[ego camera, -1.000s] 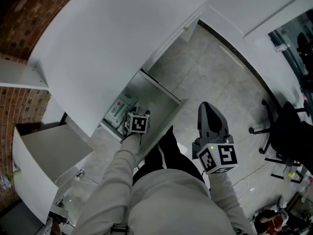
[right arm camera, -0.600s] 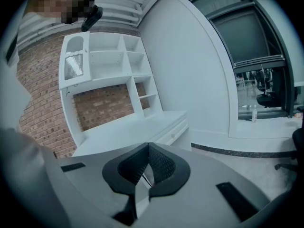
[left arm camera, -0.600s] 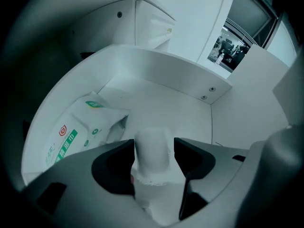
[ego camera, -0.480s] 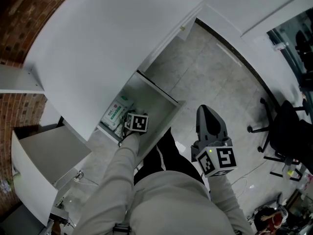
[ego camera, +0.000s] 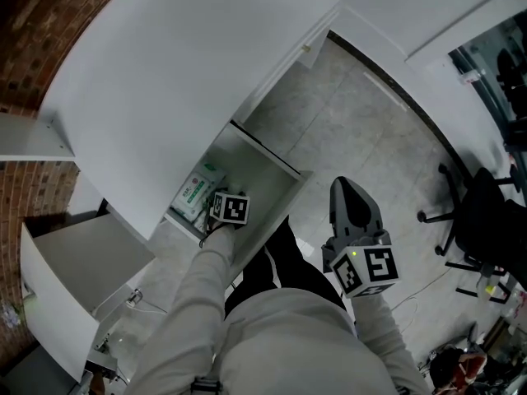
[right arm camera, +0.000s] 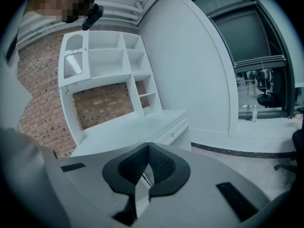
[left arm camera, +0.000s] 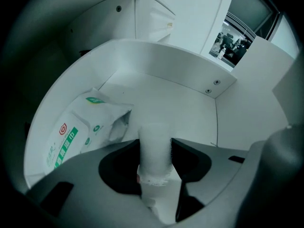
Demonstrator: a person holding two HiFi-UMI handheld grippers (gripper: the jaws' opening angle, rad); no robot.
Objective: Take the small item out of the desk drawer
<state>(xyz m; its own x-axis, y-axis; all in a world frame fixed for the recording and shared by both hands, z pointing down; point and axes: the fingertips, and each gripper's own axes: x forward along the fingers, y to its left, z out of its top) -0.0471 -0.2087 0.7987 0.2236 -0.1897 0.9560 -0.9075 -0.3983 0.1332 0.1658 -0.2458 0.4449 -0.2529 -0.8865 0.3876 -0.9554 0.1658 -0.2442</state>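
The open desk drawer [ego camera: 276, 169] holds a green-and-white packet [ego camera: 195, 189] [left arm camera: 78, 134] and a small white translucent tube-shaped item [left arm camera: 155, 148]. My left gripper [left arm camera: 155, 142] reaches down into the drawer, seen in the head view under its marker cube [ego camera: 230, 208]. Its jaws are closing, with the small item upright between them and the black pads [left arm camera: 183, 156] touching both its sides. The packet lies just left of the jaws, apart from them. My right gripper [ego camera: 350, 194] [right arm camera: 148, 147] hangs above the floor to the right of the drawer, shut with nothing in it.
The white desk top [ego camera: 181, 64] overhangs the drawer's far end. A second open drawer [ego camera: 74, 262] stands at the left. An office chair [ego camera: 482, 212] is at the right on the grey floor. White shelves [right arm camera: 104, 65] stand against a brick wall.
My left gripper has sunk a little deeper into the drawer, beside the packet. The right gripper has stayed where it was.
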